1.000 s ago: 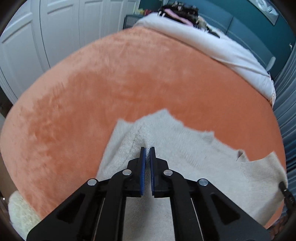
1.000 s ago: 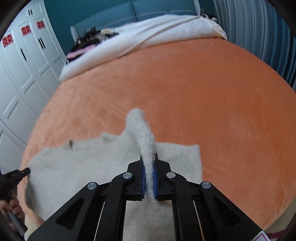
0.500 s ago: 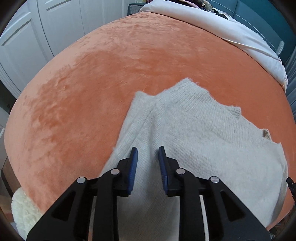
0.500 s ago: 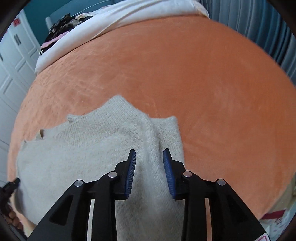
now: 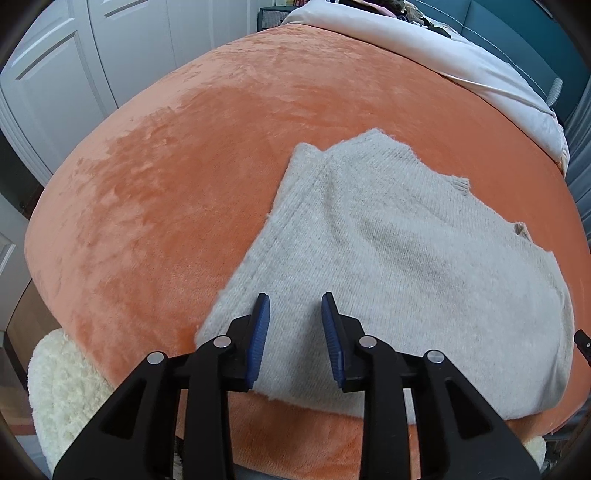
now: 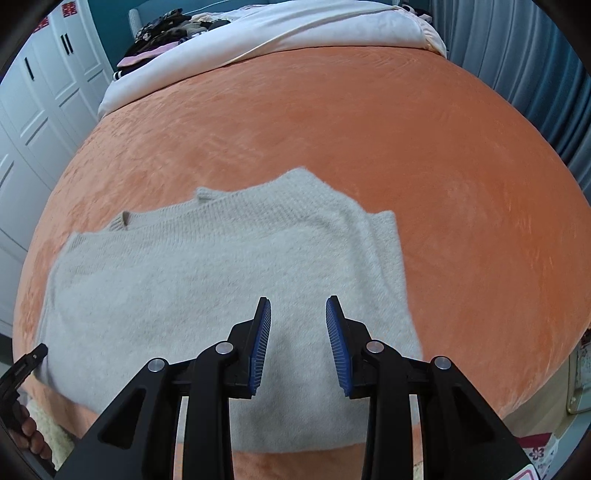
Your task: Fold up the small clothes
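The near hem of the sweater (image 5: 406, 266) lies hidden behind the left gripper (image 5: 295, 332) in the left wrist view. In the right wrist view a hand (image 6: 26, 432) is cut off at the lower left edge, and the dark pile of clothes (image 6: 166, 27) far back is too small to make out.

sweater (image 5: 399, 258): pale grey-beige knit, plain, fine ribbed texture
blanket (image 5: 184, 192): orange plush, one colour, lighter and darker patches where the nap lies differently
duvet (image 6: 303, 26): white to cream, plain
clothes pile (image 6: 166, 27): black with small light print, a pink piece and a black-and-white striped edge
wardrobe (image 6: 40, 92): white panelled doors, black handles, red stickers near the top
curtain (image 6: 517, 62): blue-grey, vertical folds
wall (image 5: 517, 33): teal
left gripper (image 5: 295, 317): black frame, blue ridged pads, silver screws
right gripper (image 6: 298, 317): same black, blue pads
fleece (image 5: 62, 384): cream, curly
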`<control>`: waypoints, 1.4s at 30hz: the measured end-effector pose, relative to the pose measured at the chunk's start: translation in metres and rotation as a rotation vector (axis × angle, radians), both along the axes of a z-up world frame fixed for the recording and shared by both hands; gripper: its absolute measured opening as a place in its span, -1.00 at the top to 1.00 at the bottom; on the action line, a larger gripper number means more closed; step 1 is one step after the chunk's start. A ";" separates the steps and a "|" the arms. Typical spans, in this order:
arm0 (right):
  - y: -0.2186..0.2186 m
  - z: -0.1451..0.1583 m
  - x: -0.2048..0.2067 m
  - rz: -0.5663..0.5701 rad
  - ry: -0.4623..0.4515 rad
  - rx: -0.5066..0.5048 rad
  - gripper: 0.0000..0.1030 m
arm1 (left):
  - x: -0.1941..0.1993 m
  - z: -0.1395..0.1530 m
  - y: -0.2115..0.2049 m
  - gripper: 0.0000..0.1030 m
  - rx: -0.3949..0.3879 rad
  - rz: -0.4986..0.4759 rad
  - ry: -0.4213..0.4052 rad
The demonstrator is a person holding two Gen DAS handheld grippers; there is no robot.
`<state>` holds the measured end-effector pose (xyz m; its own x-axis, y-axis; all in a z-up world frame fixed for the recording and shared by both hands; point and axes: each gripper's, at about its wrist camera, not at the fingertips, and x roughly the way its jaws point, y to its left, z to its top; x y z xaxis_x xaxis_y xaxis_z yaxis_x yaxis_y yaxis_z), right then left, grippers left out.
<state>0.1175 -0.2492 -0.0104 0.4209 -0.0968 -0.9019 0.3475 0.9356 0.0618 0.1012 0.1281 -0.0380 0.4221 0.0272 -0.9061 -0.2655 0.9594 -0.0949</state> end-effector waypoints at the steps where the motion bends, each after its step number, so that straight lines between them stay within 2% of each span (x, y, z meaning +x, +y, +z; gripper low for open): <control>1: 0.002 -0.001 -0.002 0.001 0.005 0.000 0.38 | -0.002 0.000 0.000 0.45 -0.001 0.000 -0.001; 9: 0.010 -0.007 -0.012 0.014 0.027 0.016 0.38 | -0.006 -0.006 0.001 0.45 0.019 0.000 0.005; 15: 0.012 -0.008 -0.016 0.021 0.045 0.013 0.38 | -0.007 -0.003 0.008 0.44 0.002 0.023 -0.005; 18: 0.010 -0.010 -0.019 0.021 0.054 0.006 0.38 | -0.013 0.006 0.015 0.23 -0.025 0.043 -0.027; 20: 0.009 -0.010 -0.024 0.018 0.059 0.002 0.38 | -0.021 0.013 0.021 -0.01 -0.022 0.066 -0.045; 21: 0.007 -0.010 -0.028 0.013 0.059 -0.002 0.38 | -0.026 0.016 0.024 -0.23 -0.018 0.082 -0.055; 23: 0.002 -0.009 -0.040 -0.003 0.050 -0.010 0.38 | -0.040 0.019 0.033 -0.41 -0.057 0.106 -0.070; 25: -0.007 -0.013 -0.057 -0.037 0.049 -0.007 0.35 | -0.051 0.012 0.040 -0.45 -0.116 0.124 -0.050; 26: -0.013 -0.019 -0.064 -0.056 0.064 -0.001 0.34 | -0.054 0.004 0.043 -0.45 -0.142 0.136 -0.029; 28: -0.026 -0.040 -0.073 -0.079 0.106 0.024 0.44 | -0.054 -0.015 0.048 -0.45 -0.186 0.170 0.023; 30: -0.032 -0.053 -0.078 -0.076 0.096 0.054 0.46 | -0.052 -0.029 0.051 -0.45 -0.241 0.193 0.039; 34: -0.022 -0.035 -0.072 -0.065 0.094 0.022 0.38 | -0.041 -0.033 0.052 -0.45 -0.273 0.207 0.020; 38: 0.002 -0.009 -0.056 -0.014 0.032 0.087 0.35 | -0.032 -0.038 0.059 -0.41 -0.329 0.241 0.019; 39: 0.013 -0.004 -0.048 0.015 0.019 0.116 0.35 | -0.032 -0.038 0.061 -0.33 -0.343 0.244 0.014; 41: 0.039 0.005 -0.030 0.079 0.003 0.134 0.35 | -0.031 -0.038 0.061 0.19 -0.390 0.212 0.007; 42: 0.056 0.008 -0.019 0.120 -0.003 0.128 0.35 | -0.030 -0.038 0.061 0.29 -0.414 0.195 0.010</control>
